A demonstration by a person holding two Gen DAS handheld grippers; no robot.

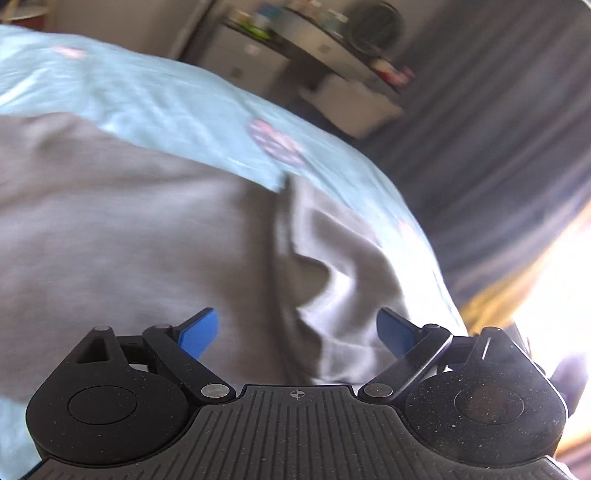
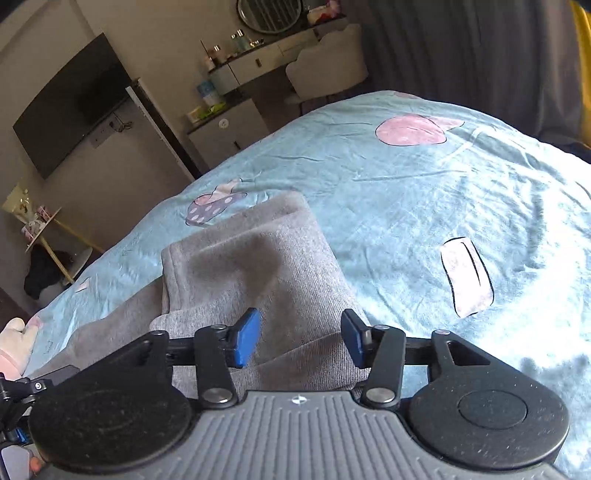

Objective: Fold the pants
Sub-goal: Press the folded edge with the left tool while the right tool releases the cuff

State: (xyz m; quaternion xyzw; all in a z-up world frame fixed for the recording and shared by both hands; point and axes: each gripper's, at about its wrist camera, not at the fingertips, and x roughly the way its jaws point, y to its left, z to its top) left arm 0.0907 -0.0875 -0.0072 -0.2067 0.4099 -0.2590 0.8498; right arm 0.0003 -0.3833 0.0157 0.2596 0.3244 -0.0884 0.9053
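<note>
L hand-held gripper [image 1: 297, 334]: jaws wide, nothing between the blue pads [image 1: 199, 332], no cloth pinched. It hangs above the grey pants [image 1: 129, 229], w/ a rumpled fold of the fabric right under the gap; picture is motion-blurred so finer detail can't be read.

R hand-held gripper [image 2: 301, 339]: jaws partway apart, narrower than the L one, pads [image 2: 245, 341] clear of the cloth, nothing held. It sits over the near end of the pants [image 2: 266, 258].

Pants lie on the bed [image 2: 424, 192], on a light blue sheet w/ pink cartoon prints. In the R wrist view they're doubled over: an upper layer w/ a rounded folded end points toward the far edge of the bed, a lower layer sticks out on the left side beneath it. They're nearer the bed's left edge than the right; the right part of the sheet is bare of clothing. A purple-and-pink print [image 2: 212, 208] shows just past the far end of the pants.

Beyond the bed's far edge: dresser [image 2: 266, 62] w/ bottles and a round mirror [image 2: 269, 14], pale chair [image 2: 328, 62], dark TV [image 2: 70, 107] on the wall at left, grey curtain [image 2: 461, 48] at right.
</note>
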